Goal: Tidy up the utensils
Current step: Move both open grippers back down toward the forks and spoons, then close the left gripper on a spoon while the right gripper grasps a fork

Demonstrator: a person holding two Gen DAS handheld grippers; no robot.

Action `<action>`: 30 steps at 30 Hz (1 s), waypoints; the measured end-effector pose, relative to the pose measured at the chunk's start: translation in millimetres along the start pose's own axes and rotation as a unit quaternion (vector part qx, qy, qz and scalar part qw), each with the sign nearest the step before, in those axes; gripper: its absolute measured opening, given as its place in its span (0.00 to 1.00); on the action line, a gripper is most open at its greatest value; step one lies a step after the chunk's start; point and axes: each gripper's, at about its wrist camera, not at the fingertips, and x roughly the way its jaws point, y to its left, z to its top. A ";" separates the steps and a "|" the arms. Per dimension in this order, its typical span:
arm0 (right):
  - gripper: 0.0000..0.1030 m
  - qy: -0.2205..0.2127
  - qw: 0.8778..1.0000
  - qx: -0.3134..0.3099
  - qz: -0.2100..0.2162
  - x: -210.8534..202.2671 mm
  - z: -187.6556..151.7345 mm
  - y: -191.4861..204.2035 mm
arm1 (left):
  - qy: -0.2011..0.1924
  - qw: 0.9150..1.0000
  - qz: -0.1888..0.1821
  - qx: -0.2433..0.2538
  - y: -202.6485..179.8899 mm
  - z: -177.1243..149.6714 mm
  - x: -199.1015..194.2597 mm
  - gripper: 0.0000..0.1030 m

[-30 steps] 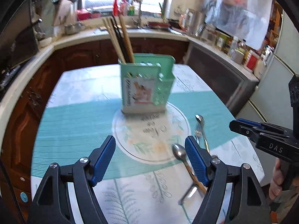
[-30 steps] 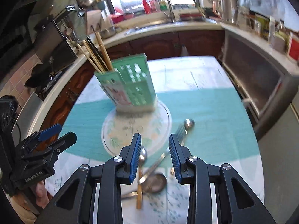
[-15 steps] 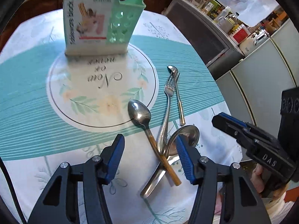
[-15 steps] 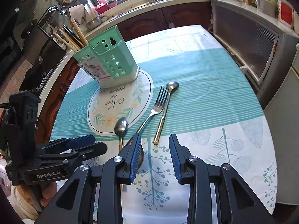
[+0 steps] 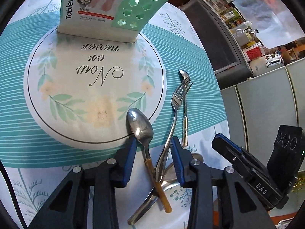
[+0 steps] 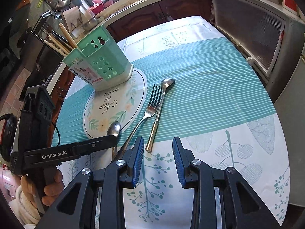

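Note:
A wooden-handled spoon [image 5: 140,126], a fork [image 5: 177,99] and a slim gold-handled spoon [image 5: 185,122] lie on the tablecloth in front of the green tableware holder [image 5: 118,9]. A larger spoon [image 5: 171,183] lies under their handles. My left gripper [image 5: 153,158] is low over the pile. Its jaws are closing, with the wooden-handled spoon's neck and the fork's handle between the pads, which do not press on them. My right gripper [image 6: 158,160] stands open over bare cloth, just short of the gold-handled spoon [image 6: 162,95] and right of the fork [image 6: 152,105]. Chopsticks [image 6: 63,38] stand in the holder [image 6: 99,61].
The round table's edge [image 6: 282,152] curves close on the right, with grey cabinets [image 5: 266,99] and a dark counter unit [image 6: 247,24] beyond. A hand [image 6: 51,187] holds the left gripper's grip at the table's left. A printed circle [image 5: 95,80] marks the cloth.
Both grippers have sunk toward the cutlery and tipped downward. The left jaws have narrowed from wide apart to either side of the spoon and fork handles. The right jaws keep the same gap.

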 end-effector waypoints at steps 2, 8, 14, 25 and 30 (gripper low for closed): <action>0.31 0.001 1.000 0.001 -0.001 1.7 2.0 -1.9 | 0.002 1.000 -0.003 -0.005 0.3 3.6 2.2 0.34; 0.30 0.010 1.000 0.004 -0.001 12.1 7.2 -2.6 | 0.019 1.000 0.024 -0.009 -6.3 15.8 9.4 0.29; 0.30 0.019 1.000 0.010 0.006 19.2 11.1 -0.4 | 0.055 0.996 0.060 -0.022 -10.2 30.4 19.6 0.06; 0.28 0.118 0.975 0.130 0.135 62.7 49.0 -7.7 | 0.058 0.996 0.067 -0.006 -14.2 24.9 20.4 0.02; 0.23 0.147 0.972 0.155 0.102 84.3 59.7 -10.1 | 0.054 0.997 0.062 -0.005 -11.7 22.4 17.0 0.02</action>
